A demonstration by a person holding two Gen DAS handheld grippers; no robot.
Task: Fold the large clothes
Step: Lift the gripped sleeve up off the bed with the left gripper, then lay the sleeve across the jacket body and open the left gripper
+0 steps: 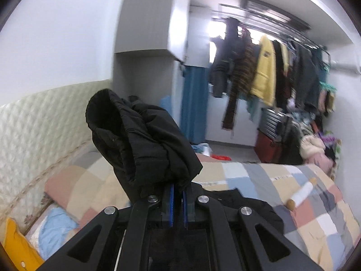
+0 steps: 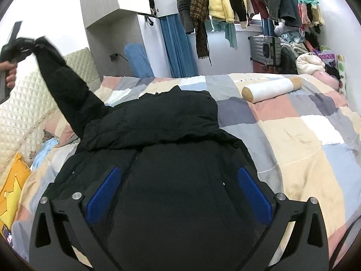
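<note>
A black padded jacket (image 2: 162, 122) lay spread on a bed's patchwork quilt (image 2: 293, 135), its body at the near end and its hood pointing toward the far edge of the bed. Only the right wrist view showed the whole garment: to the jacket's left a hand (image 2: 9, 72) held the left gripper (image 2: 24, 45) raised high beside the quilted headboard (image 2: 27, 103), with one sleeve (image 2: 67, 90) stretched taut up from the jacket's shoulder to its jaws. The left wrist view showed that grip up close, the blue pads (image 1: 172, 203) nearly together and pinching the bunched sleeve cuff (image 1: 140, 140), and beyond it a blurred rail of hanging clothes (image 1: 266, 67). Left of the jacket, pillows and a yellow cushion (image 2: 11, 185) crowded the headboard side. Right of the jacket the quilt was open except for a white bolster (image 2: 270, 89) lying well apart near the far edge, with suitcases (image 2: 266, 49) and heaped clothing past the bed. The right gripper (image 2: 178, 192) hovered tilted down over the jacket's chest, its jaws spread wide, nothing clamped between them.
</note>
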